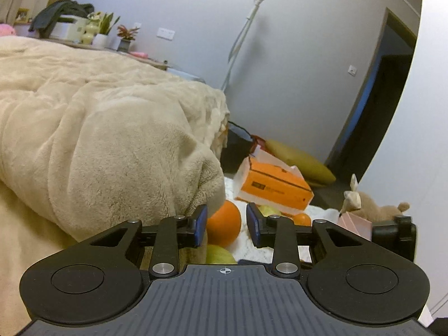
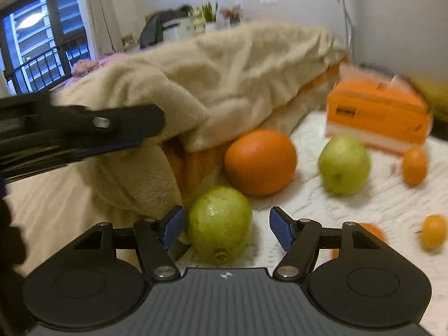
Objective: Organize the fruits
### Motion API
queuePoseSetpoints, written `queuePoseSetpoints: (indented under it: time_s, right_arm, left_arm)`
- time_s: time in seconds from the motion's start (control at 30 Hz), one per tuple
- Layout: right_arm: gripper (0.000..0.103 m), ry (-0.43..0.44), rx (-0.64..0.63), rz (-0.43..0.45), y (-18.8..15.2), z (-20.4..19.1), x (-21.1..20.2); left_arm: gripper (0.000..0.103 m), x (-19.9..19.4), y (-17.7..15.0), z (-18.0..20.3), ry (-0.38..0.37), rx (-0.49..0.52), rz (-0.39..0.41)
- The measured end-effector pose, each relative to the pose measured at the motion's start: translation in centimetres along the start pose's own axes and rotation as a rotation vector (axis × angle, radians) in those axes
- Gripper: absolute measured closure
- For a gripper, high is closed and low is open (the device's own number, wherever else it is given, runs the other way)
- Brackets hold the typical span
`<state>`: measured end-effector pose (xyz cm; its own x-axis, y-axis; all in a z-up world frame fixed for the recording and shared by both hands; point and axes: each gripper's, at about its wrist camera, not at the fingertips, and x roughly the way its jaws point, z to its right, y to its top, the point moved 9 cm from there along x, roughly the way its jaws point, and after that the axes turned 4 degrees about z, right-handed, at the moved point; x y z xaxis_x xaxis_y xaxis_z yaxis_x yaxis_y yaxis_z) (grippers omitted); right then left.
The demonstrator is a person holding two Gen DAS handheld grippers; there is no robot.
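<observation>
Right wrist: glossy, lumpy green pear point(image 2: 219, 224) — on fluffy white rug point(image 2: 350, 210).

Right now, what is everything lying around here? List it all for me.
Large round orange: one, orange, on the white fluffy rug beside the blanket's edge.
Green pear-like fruits: two, yellow-green; one between the right gripper's open jaws, one further out on the rug.
Small oranges: at least three, orange, at the rug's right side; a third is partly hidden.
Orange cardboard box: one, orange and white, at the rug's far end.
Beige fleece blanket: one, heaped on the bed.
Plush toy: one, tan, on the floor.
White coat stand: one, by the wall.
Potted plants: several, on the far shelf.
Left gripper: black, blue pads, open, nothing held.
Right gripper: black, blue pads, open.
</observation>
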<state>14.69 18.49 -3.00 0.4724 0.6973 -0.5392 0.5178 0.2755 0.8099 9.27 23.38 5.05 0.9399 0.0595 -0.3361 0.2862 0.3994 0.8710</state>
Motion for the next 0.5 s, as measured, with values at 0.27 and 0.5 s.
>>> queuePoseSetpoints:
  time_s: [0.27,0.5]
  right_arm:
    - [0.047,0.017,-0.049,-0.028,-1.7,0.5,-4.2]
    - [0.046,-0.281,-0.1,0.031,-6.7,8.0,-13.5]
  left_arm:
    - [0.066,0.4,-0.5,0.7,-0.028,0.023,-0.013]
    - [0.066,2.9,-5.5,7.4,-0.179,0.202,-0.182]
